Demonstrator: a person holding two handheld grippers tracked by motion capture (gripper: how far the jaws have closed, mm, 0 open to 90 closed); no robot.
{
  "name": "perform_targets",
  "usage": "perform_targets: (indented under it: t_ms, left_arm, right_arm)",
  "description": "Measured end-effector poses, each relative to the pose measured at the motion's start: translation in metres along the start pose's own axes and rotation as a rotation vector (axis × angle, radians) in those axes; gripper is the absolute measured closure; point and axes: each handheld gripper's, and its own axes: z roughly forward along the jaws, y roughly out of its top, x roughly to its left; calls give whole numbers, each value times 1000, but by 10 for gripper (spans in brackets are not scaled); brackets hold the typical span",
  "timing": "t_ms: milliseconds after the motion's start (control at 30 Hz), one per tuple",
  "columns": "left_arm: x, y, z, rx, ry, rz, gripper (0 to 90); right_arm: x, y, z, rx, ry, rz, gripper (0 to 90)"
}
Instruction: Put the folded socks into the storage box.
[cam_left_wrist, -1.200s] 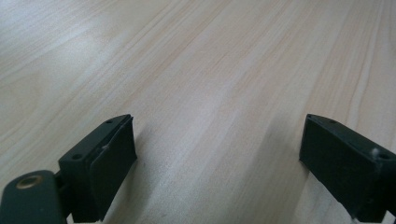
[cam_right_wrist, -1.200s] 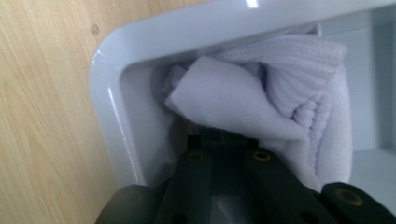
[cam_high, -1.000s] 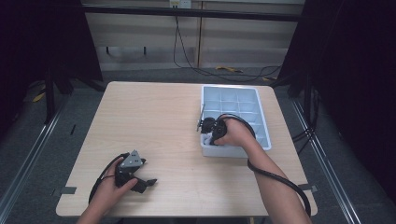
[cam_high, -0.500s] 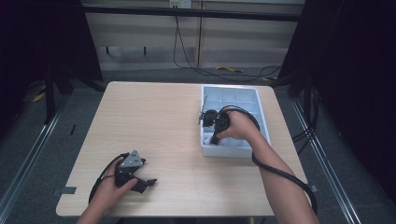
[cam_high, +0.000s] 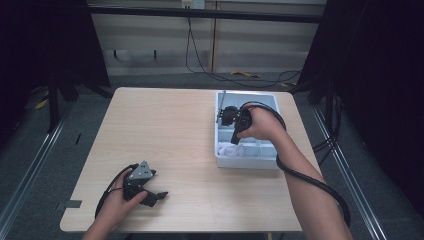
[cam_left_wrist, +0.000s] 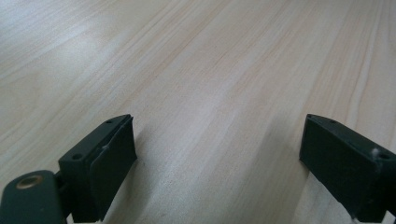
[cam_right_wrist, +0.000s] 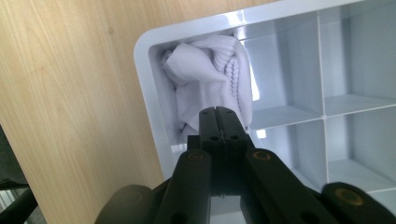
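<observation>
While shut, right gripper (cam_right_wrist: 218, 114) hangs above white cloth (cam_right_wrist: 205, 79).

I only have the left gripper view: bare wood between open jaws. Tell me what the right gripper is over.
Observer: The right gripper hangs over the near left corner compartment of a grey divided tray, as the high view shows it.
Operator: Say what is in that compartment.
Observer: A crumpled white cloth. The compartments beside it look empty.
Operator: Report its jaws.
Observer: Shut tight together with nothing clamped between them. The cloth lies in the compartment beyond the tips.
</observation>
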Motion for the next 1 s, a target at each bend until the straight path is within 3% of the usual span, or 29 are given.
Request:
perform_targets:
  t_ms: [367, 1000]
  left_arm:
    - [0, 0, 0, -3, -2, 0, 103]
    - [0, 0, 0, -1, -2, -1, 103]
  right_arm:
    - [-4, -2, -13, -3, -29, 0, 900]
    - [-12, 0, 12, 12, -49, 4, 900]
